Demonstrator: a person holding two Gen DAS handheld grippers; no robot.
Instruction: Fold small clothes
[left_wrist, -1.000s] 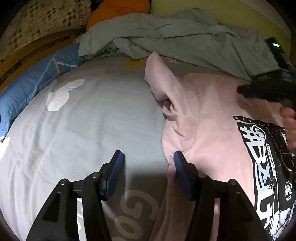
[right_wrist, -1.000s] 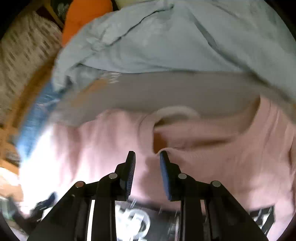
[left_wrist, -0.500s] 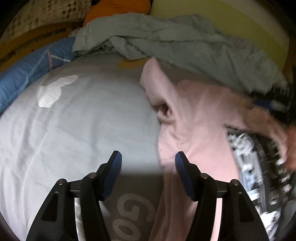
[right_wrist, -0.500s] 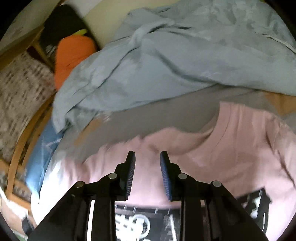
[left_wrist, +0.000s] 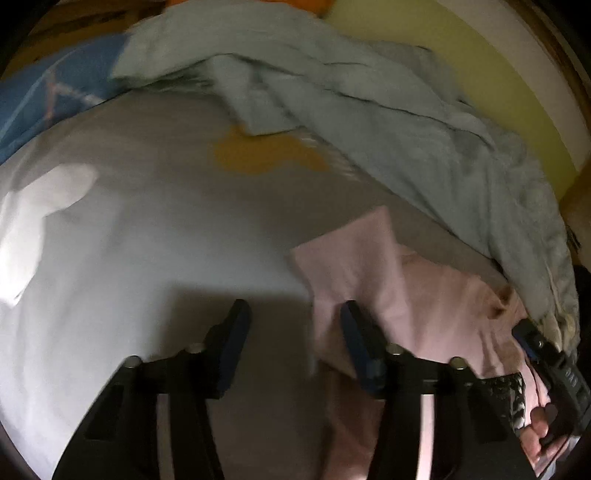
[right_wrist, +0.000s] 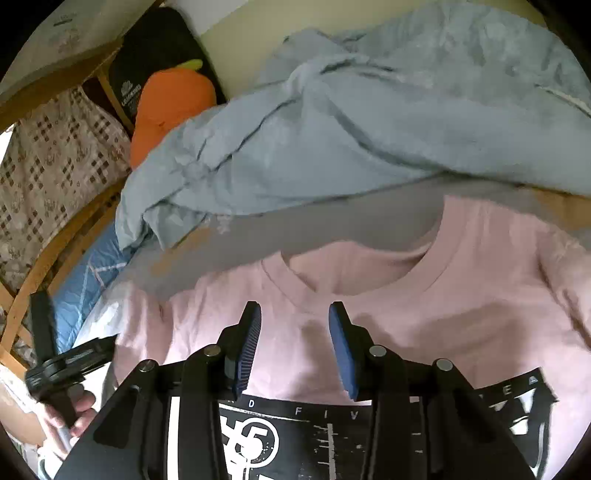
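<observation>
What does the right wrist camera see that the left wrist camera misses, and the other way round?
Only the right wrist view shows the shirt's neckline, its black print, an orange plush and a checked pillow. Only the left shows the white patch on the grey sheet and the shirt's sleeve. Both show the pink shirt, the crumpled blue-grey blanket and an open claw: left claw, right claw.

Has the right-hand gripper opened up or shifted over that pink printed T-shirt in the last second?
Yes. The right gripper has opened wider and pulled back from the pink printed T-shirt, whose collar now lies farther ahead of the fingers.
</observation>
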